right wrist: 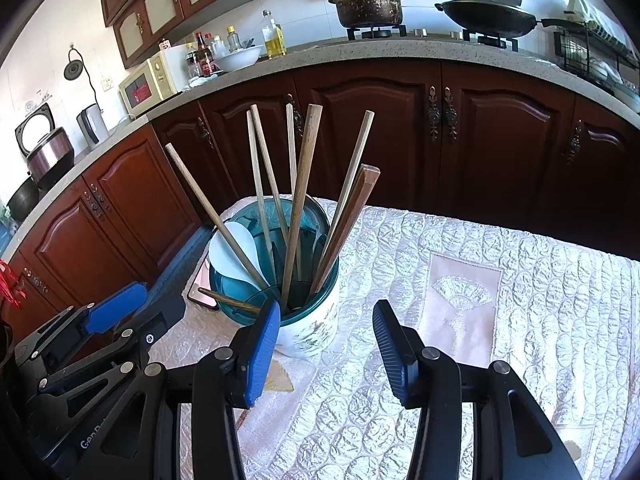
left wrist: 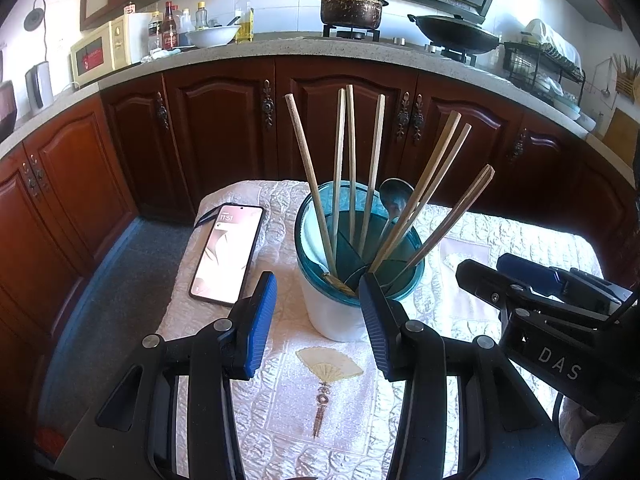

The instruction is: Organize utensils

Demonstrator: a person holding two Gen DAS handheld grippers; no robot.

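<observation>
Left wrist view: left gripper (left wrist: 318, 320) and right gripper (right wrist: 326, 344) gape empty before the seemingly full utensil holder (left wrist: 340, 280)

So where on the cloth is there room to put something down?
Bare cloth right of the holder. Left is crowded: the phone lies close beside the holder, and the chopsticks fan above it.

The chopsticks' (left wrist: 352, 160) lower ends are hidden inside the holder (left wrist: 320, 312).

Bright daylight from the right, washed-out upper walls, strong fisheye bending, dark vignetted corners.
</observation>
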